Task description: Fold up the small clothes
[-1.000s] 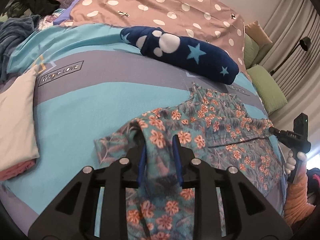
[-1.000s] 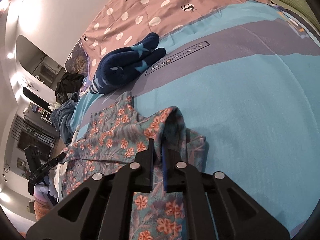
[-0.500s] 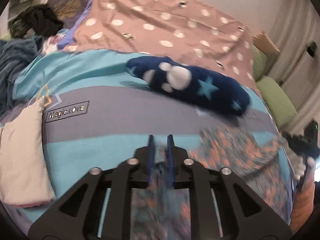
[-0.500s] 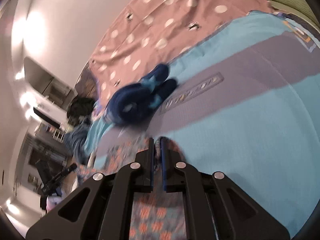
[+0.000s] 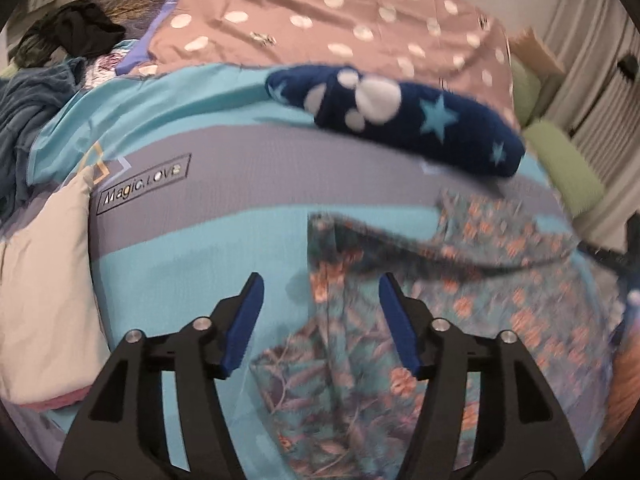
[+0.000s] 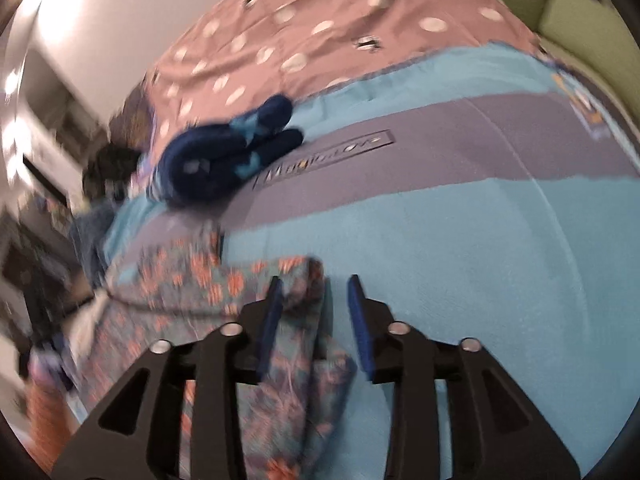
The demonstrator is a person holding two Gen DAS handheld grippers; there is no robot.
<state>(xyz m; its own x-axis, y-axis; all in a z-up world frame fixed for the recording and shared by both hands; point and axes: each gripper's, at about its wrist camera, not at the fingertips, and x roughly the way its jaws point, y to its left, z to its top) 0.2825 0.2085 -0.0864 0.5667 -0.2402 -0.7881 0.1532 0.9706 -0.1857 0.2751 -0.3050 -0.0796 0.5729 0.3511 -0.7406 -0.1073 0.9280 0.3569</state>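
A teal floral garment [image 5: 460, 312] with orange flowers lies on the blue and grey bedspread [image 5: 200, 248], folded over along its far edge. My left gripper [image 5: 318, 292] is open above the garment's left corner, holding nothing. In the right wrist view the garment [image 6: 192, 292] lies to the left and under the fingers. My right gripper [image 6: 314, 292] is open, with the garment's right edge lying between the jaws, not pinched. Both views are blurred by motion.
A rolled navy blanket with stars [image 5: 400, 120] [image 6: 224, 160] lies behind the garment. A folded white and pink pile [image 5: 44, 288] sits at the left. A pink dotted quilt [image 5: 340, 12] covers the far bed. Green cushions [image 5: 568, 168] line the right edge.
Both grippers were shut on the garment's corners, carried them toward the far side, and have now opened and let go. The garment lies folded over.
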